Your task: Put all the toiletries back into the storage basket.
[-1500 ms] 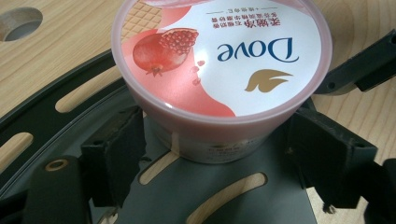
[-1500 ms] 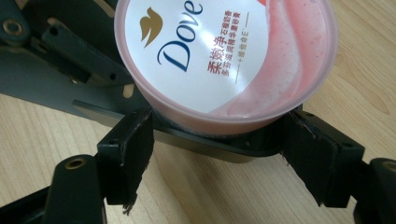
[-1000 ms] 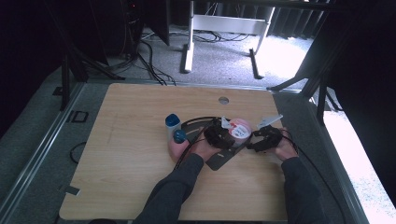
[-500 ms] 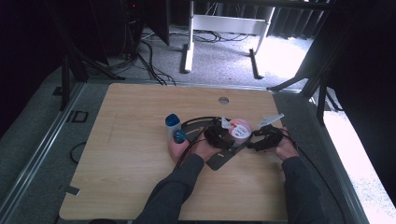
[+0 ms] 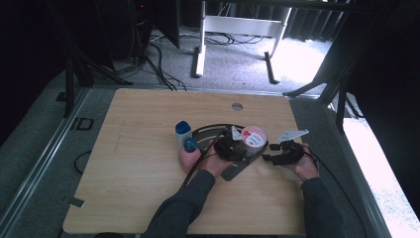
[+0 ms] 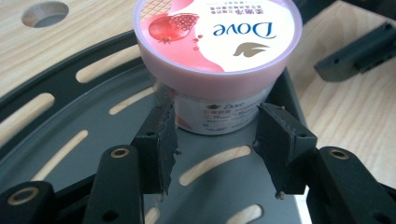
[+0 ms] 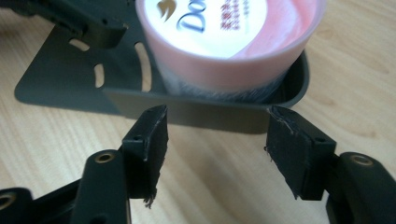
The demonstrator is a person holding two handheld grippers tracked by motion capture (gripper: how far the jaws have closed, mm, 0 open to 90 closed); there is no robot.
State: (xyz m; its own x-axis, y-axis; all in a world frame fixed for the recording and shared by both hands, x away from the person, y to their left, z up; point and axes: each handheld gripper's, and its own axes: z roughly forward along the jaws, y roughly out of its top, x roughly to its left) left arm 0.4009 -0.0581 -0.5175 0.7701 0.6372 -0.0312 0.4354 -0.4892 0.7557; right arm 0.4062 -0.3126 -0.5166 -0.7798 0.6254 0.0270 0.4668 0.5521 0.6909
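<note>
Pink jar [image 6: 215,56] between left tongs [image 6: 215,140], untouched.

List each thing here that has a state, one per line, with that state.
Dove tub: upright, lid on, standing in the tray.
Slotted grey tray: flat on the table.
Left gripper: open, jaws either side of the tub, closing.
Right gripper: open, before the tray's rim, closing.
Blue-capped bottle: upright, capped.

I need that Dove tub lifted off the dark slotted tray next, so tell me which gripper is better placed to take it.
Left. The left gripper already has its jaws either side of the Dove tub, pads apparently just short of it. The right gripper sits outside the tray wall, open.
</note>
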